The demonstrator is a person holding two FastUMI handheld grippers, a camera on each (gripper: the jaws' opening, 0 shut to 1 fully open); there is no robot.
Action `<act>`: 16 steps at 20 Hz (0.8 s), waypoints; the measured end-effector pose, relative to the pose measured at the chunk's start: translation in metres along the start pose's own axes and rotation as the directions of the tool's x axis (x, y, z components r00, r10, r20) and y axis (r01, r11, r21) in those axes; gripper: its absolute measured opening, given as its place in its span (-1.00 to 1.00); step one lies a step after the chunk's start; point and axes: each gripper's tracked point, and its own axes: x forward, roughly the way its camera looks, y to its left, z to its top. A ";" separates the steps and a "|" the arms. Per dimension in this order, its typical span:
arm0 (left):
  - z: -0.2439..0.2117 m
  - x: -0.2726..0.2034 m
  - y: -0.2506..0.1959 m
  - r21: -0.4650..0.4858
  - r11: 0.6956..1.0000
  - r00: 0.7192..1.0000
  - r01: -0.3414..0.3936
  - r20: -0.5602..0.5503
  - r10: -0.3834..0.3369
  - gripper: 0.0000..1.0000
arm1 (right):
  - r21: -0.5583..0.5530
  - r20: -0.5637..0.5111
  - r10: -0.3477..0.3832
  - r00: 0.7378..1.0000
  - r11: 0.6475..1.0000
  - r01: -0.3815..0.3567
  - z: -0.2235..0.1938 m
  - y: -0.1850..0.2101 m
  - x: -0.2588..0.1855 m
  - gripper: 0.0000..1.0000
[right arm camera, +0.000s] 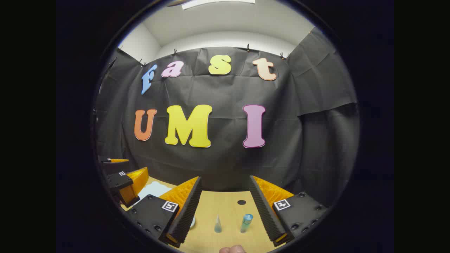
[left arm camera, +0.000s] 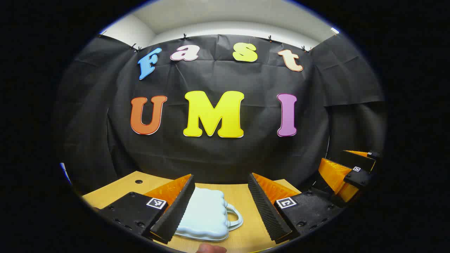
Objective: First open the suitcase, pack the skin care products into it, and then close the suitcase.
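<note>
The pale suitcase [left arm camera: 205, 216] lies closed on the tabletop [left arm camera: 242, 196], at 6 o'clock between the released left claw [left arm camera: 220, 207]. The right claw [right arm camera: 225, 212] is released too; a cone-shaped bottle [right arm camera: 218, 224] and a blue tube [right arm camera: 246, 222] stand between its fingers at 6 o'clock.

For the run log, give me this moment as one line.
suitcase: closed, on table | left gripper: open, above suitcase | right gripper: open, empty | bottles: standing on table, unpacked
</note>
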 end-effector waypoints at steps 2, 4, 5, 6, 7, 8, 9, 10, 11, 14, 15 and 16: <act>-0.005 0.002 -0.005 0.004 1.000 1.000 0.007 -0.014 -0.007 0.94 | 0.003 -0.008 0.000 1.000 1.000 0.000 -0.003 -0.006 0.003 0.60; -0.008 0.003 -0.008 -0.004 1.000 1.000 0.008 -0.023 -0.008 0.94 | 0.004 -0.009 -0.001 1.000 1.000 0.001 -0.003 -0.011 0.004 0.60; -0.009 0.004 -0.010 -0.004 1.000 1.000 0.005 -0.023 -0.006 0.94 | 0.007 -0.010 -0.002 1.000 1.000 0.002 -0.004 -0.014 0.005 0.56; -0.009 0.003 -0.012 -0.001 1.000 1.000 0.005 -0.021 -0.005 0.94 | 0.014 -0.011 -0.003 1.000 1.000 0.003 -0.004 -0.015 0.006 0.60; -0.007 0.004 -0.012 0.002 1.000 1.000 0.003 -0.018 -0.003 0.94 | 0.017 -0.013 -0.004 1.000 1.000 0.005 -0.006 -0.017 0.007 0.56; -0.007 0.004 -0.011 0.004 1.000 1.000 0.001 -0.015 0.000 0.94 | 0.019 -0.016 -0.002 1.000 1.000 0.003 -0.007 -0.018 0.007 0.60; -0.007 0.004 -0.012 0.004 1.000 1.000 0.001 -0.016 -0.001 0.94 | 0.019 -0.018 -0.002 1.000 1.000 0.003 -0.008 -0.017 0.008 0.60; -0.009 0.004 -0.012 0.005 1.000 1.000 0.000 -0.018 0.000 0.94 | 0.020 -0.018 0.000 1.000 1.000 0.001 -0.007 -0.018 0.008 0.60; -0.010 0.005 -0.013 0.006 1.000 1.000 0.002 -0.023 -0.001 0.94 | 0.021 -0.018 0.001 1.000 1.000 -0.001 -0.008 -0.018 0.008 0.60; -0.011 0.003 -0.013 0.006 1.000 1.000 0.000 -0.026 0.000 0.94 | 0.019 -0.018 0.007 1.000 1.000 -0.006 -0.008 -0.017 0.008 0.56; -0.011 0.003 -0.014 0.005 1.000 1.000 0.003 -0.023 -0.003 0.94 | 0.014 -0.017 0.007 1.000 1.000 -0.007 -0.008 -0.018 0.007 0.60; -0.011 0.005 -0.015 0.007 1.000 1.000 0.006 -0.023 -0.005 0.94 | 0.012 -0.017 0.007 1.000 1.000 -0.007 -0.007 -0.019 0.007 0.60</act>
